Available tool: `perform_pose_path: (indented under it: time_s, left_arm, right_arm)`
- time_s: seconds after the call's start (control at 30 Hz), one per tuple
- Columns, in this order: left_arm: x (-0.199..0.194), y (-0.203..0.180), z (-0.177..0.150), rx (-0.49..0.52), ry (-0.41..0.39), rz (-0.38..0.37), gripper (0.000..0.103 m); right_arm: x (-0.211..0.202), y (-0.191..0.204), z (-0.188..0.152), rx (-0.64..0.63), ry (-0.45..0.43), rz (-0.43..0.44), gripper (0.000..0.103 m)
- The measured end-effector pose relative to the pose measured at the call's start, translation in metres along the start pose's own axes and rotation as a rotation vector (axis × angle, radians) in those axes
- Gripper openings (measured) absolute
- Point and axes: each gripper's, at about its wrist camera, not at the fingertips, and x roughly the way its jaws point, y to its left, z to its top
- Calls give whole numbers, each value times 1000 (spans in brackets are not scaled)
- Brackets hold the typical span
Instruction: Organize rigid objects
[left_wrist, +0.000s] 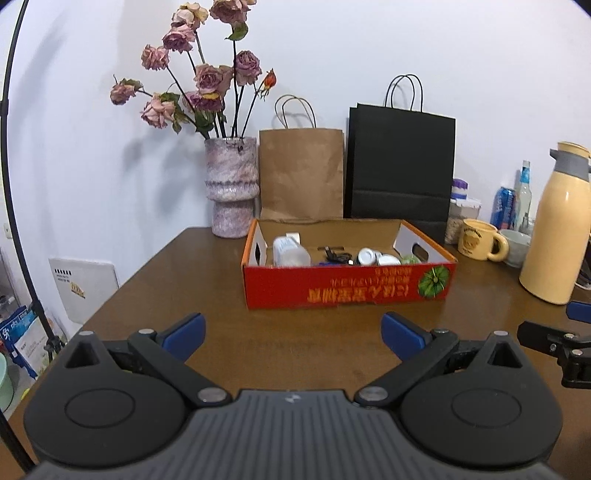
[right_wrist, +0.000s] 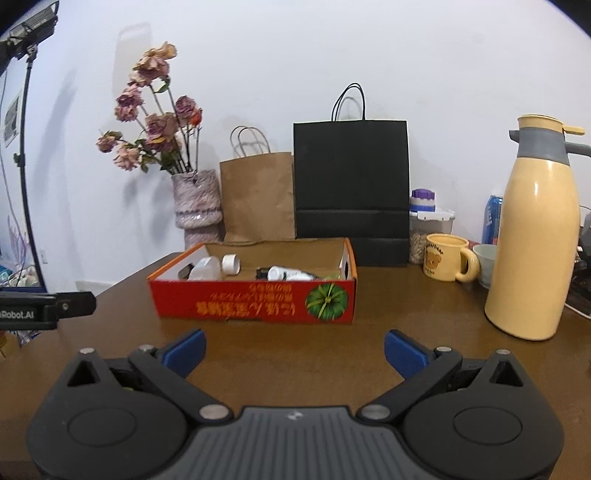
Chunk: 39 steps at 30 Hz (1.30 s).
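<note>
Two grippers hover low over a brown wooden bench (left_wrist: 177, 280), each with its blue-padded fingers spread wide and nothing between them: the left gripper (left_wrist: 293, 334) fills the bottom of the left wrist view, the right gripper (right_wrist: 294, 349) the bottom of the right wrist view. Centre frame in both views sits one shallow cardboard box (left_wrist: 347, 286), red on its printed front wall and plain brown inside, holding the rigid objects: a clear ribbed plastic bottle (left_wrist: 290, 253) lying at its left end, a tangled black cable (left_wrist: 338, 255) in the middle, and small round white caps or jars (left_wrist: 369, 256) toward the right, too crowded to count. Only the right wrist view shows a loose white cap (right_wrist: 231, 264) beside the bottle, and a black studio lamp (right_wrist: 31, 27) in the upper left corner. Only the left wrist view shows a clear glass bottle (left_wrist: 524, 192) at the right edge and a white panel (left_wrist: 85, 286) leaning against the wall at lower left. Behind the box stand two paper bags with cord handles, one brown kraft bag (left_wrist: 301, 171) and one matte black bag (left_wrist: 402, 166), and left of them one mottled purple vase (left_wrist: 231, 186) of dried roses. At right are one glossy cream thermos jug (right_wrist: 535, 236) with a grey collar, one yellow mug (right_wrist: 447, 258) and one blue can (right_wrist: 493, 218).
</note>
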Motion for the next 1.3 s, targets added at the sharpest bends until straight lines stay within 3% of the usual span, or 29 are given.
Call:
perform_pose_path:
  time_s: [0.53, 1.3]
  left_arm:
    - [-28, 7, -40, -43, 76, -17, 103]
    - [-31, 7, -43, -39, 74, -27, 103]
  right_arm:
    - [-37, 12, -28, -23, 25, 15, 103]
    - [-45, 18, -24, -41, -1, 16, 103]
